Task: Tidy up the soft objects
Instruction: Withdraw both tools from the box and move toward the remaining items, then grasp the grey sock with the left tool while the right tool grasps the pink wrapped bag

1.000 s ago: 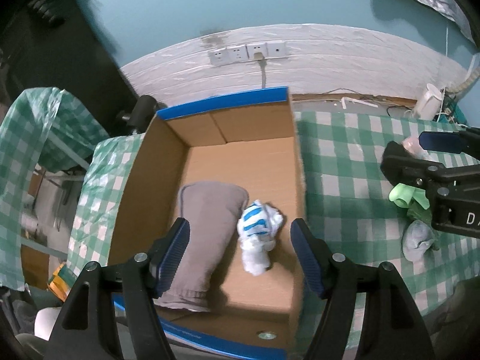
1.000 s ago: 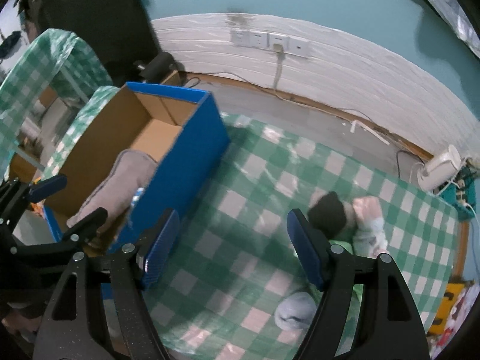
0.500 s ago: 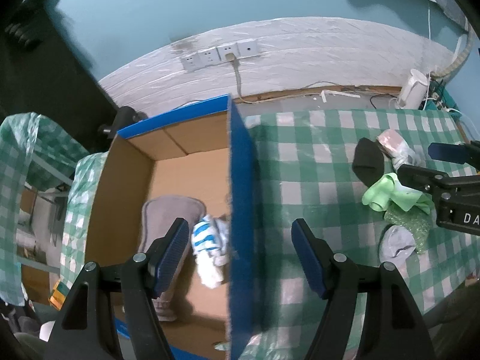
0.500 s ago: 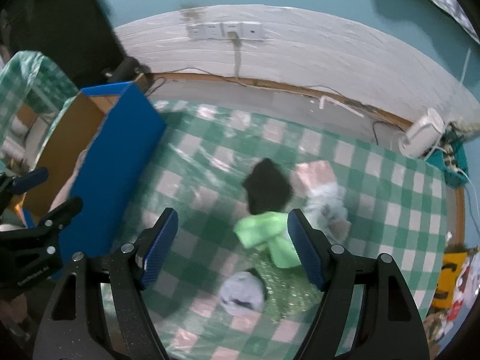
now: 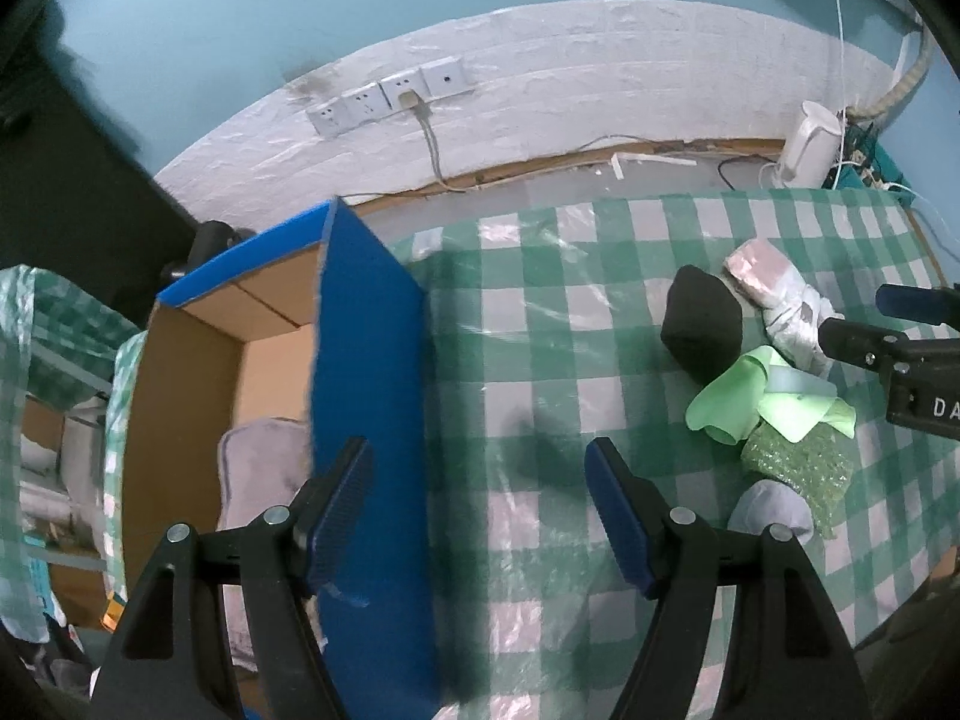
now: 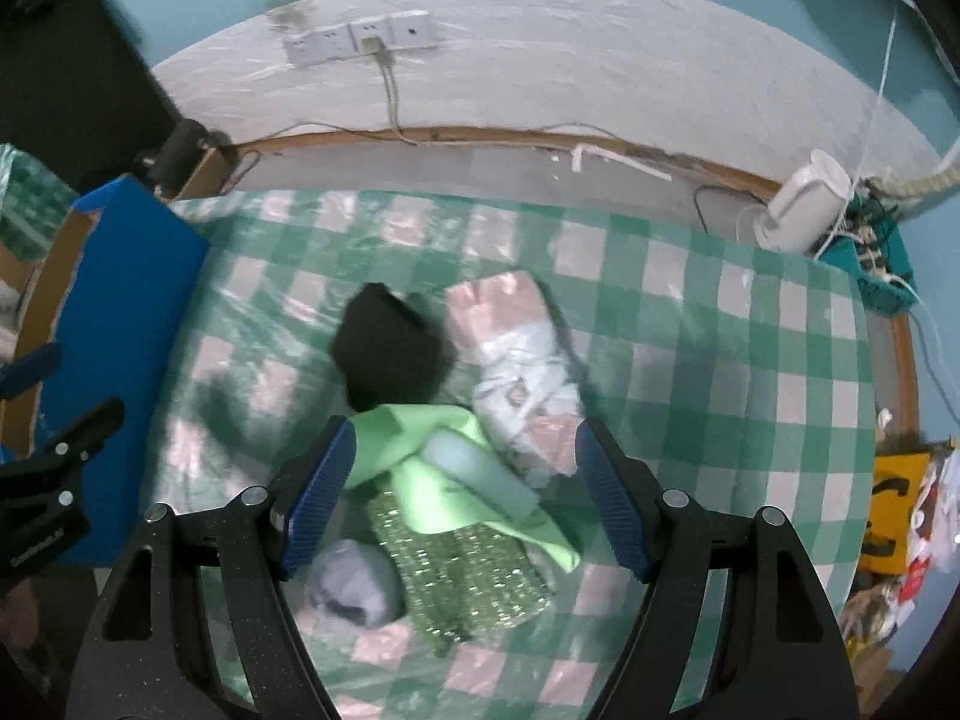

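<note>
A pile of soft things lies on the checked table: a black bundle (image 6: pixel 384 354), a light green cloth (image 6: pixel 432 468), a pink and white piece (image 6: pixel 522 360), a sparkly green cloth (image 6: pixel 468 576) and a grey sock ball (image 6: pixel 354 582). My right gripper (image 6: pixel 462 504) is open and empty above the green cloth. My left gripper (image 5: pixel 480 516) is open and empty, straddling the right wall of the blue cardboard box (image 5: pixel 366 372). A grey cushion (image 5: pixel 258 480) lies in the box. The pile also shows in the left wrist view (image 5: pixel 762 402).
The green checked tablecloth (image 6: pixel 720 360) is covered in clear plastic. A white wall with sockets (image 6: pixel 360 39) and a white appliance (image 6: pixel 804 198) stand behind the table. Clutter lies off the table's right edge (image 6: pixel 900 498).
Both grippers have swung right. The left one left the box interior and now straddles its right wall; the right one moved from beside the box to over the pile.
</note>
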